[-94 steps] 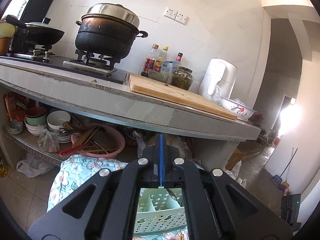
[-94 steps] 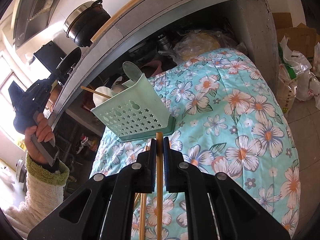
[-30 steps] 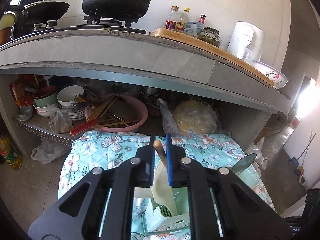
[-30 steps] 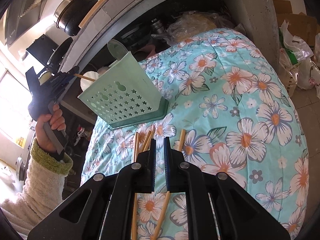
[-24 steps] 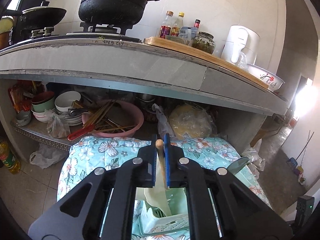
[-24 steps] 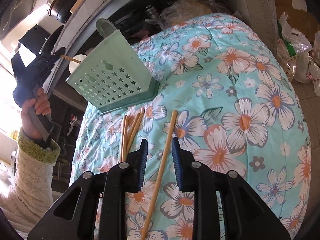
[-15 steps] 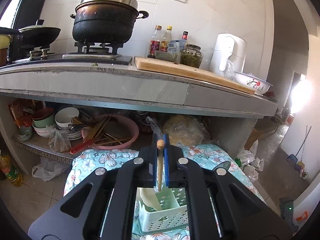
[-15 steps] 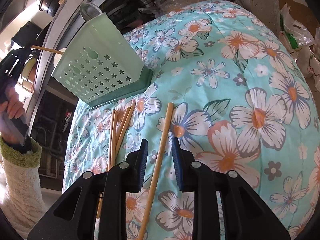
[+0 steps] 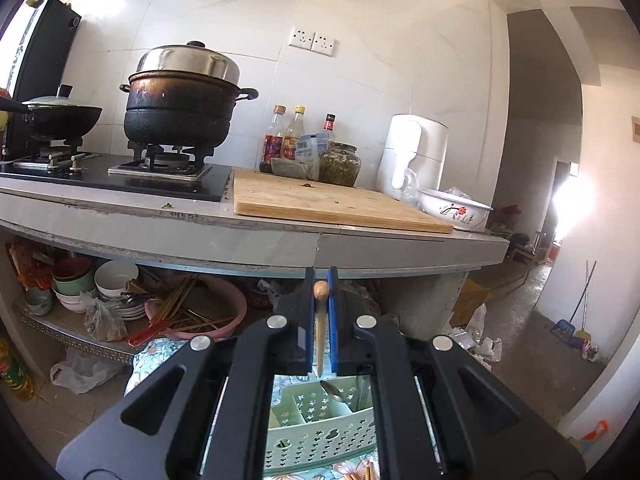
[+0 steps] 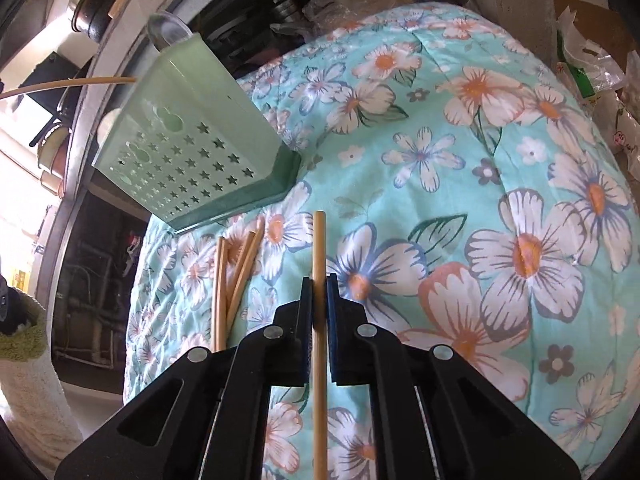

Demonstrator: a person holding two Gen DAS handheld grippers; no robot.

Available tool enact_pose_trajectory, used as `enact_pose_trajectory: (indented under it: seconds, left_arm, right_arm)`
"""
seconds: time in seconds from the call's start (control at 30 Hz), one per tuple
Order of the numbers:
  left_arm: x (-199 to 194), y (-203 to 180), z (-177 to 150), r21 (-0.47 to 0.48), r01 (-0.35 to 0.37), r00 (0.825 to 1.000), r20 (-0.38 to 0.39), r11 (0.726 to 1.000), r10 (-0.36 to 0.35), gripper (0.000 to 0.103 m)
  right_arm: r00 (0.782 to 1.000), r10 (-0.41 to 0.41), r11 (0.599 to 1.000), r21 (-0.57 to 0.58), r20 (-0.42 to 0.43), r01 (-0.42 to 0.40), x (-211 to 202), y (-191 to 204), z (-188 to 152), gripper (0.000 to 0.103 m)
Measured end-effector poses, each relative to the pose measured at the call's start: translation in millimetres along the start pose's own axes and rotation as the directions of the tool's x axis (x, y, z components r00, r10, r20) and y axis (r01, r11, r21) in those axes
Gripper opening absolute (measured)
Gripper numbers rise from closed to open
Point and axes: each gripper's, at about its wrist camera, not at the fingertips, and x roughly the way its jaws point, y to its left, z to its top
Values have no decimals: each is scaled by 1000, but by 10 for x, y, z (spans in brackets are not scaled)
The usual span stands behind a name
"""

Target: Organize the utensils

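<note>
My left gripper (image 9: 321, 320) is shut on a wooden chopstick (image 9: 321, 292), held upright over the pale green star-punched caddy (image 9: 316, 428), where a metal spoon (image 9: 335, 389) rests in a compartment. In the right wrist view that chopstick (image 10: 68, 83) reaches in from the left to the caddy's (image 10: 192, 152) top, beside the spoon bowl (image 10: 168, 32). My right gripper (image 10: 319, 280) is low over the floral quilt (image 10: 500, 152), jaws closing tight on a single chopstick (image 10: 319, 240) lying on it, pads pressed on both sides. Three loose chopsticks (image 10: 236, 272) lie just left of it.
A grey counter (image 9: 280, 236) with a stove, a black pot (image 9: 180, 112), a cutting board (image 9: 328, 200) and bottles stands behind the quilt. Its lower shelf holds bowls (image 9: 116, 276) and a pink basin (image 9: 224, 304). A person's fuzzy sleeve (image 10: 24, 364) shows at left.
My left gripper has risen with its chopstick, so the counter top now shows. My right gripper opened, sank around one chopstick on the quilt and closed on it.
</note>
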Motion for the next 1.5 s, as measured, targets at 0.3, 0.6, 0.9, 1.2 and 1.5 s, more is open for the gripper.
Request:
enact_pose_trajectory:
  seconds: [0.3,0.6,0.9,1.2,1.5]
  left_arm:
    - [105,-183,-98,72,-61,998,-18,996,63,5]
    - [487,-71,-303,5,-55,988,-141,998,55,5]
    - [115,-24,-87,-9,-51,997,-53,999,50,5]
    - [-258,-193,1,80,-32,999,-40,996,35,5]
    - [58,-60,-195,33,-44,985,-164,998,49,5]
  right_arm:
    - [975,71,994,-94,212,-52,-921,351,204,7]
    - [963,106,990,-114,248,-79,-1195,437,165,7]
    - [964,89,992,-105,252,-64,-1225,416,171,7]
    - [968,106,989,-127,227,-79,-1098,557,163,7]
    - [968,91,991,-122,232,-64,-1144,567,134,7]
